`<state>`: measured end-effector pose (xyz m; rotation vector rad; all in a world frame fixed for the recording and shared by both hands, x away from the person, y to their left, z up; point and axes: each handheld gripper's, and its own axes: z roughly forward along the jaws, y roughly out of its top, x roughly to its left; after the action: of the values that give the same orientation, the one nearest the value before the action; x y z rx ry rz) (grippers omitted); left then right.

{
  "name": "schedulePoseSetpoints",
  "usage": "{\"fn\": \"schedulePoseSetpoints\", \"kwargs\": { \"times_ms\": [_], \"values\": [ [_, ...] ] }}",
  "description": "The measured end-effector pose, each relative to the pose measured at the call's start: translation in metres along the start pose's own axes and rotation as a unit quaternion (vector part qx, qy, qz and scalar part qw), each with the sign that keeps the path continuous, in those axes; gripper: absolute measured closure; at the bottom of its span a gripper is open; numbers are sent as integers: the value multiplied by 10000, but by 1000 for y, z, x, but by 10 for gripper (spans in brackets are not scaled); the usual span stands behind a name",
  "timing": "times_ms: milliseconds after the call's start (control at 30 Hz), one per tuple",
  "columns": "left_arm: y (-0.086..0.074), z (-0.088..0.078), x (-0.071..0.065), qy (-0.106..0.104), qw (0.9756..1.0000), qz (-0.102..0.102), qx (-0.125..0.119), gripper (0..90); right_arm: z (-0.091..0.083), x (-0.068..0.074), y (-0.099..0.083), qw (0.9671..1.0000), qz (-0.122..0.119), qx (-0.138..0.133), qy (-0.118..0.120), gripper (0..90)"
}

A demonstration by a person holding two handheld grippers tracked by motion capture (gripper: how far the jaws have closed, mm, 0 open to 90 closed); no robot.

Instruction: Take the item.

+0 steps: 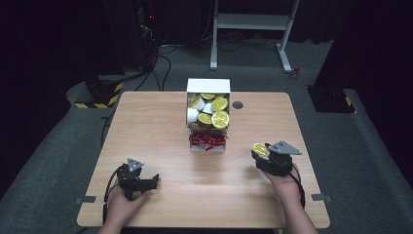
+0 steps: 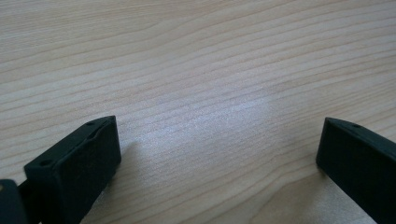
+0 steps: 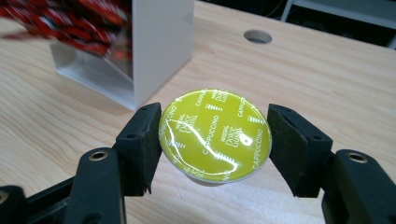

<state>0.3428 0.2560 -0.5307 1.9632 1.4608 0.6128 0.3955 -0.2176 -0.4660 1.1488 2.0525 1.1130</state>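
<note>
My right gripper (image 3: 215, 144) squeezes a round yellow-green foil-topped coffee pod (image 3: 215, 134) between its fingers just above the wooden tabletop (image 1: 160, 131), my left gripper (image 2: 217, 158) rests wide open holding nothing, so next I think I carry it somewhere.

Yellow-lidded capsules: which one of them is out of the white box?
The capsule held between the jaws of the right claw, above the table and right of the white box. The other capsules lie piled inside that box.
</note>
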Motion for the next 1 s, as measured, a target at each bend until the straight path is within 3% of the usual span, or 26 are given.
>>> {"fn": "schedulePoseSetpoints", "kwargs": {
  "times_ms": [400,1000],
  "values": [
    [0,0,0,0,10000,0,1,2,16,-5,-21,9996,63,211,-191,382],
    [0,0,0,-4,10000,0,3,2,26,-23,-29,9970,288,305,-643,381]
  ]
}}
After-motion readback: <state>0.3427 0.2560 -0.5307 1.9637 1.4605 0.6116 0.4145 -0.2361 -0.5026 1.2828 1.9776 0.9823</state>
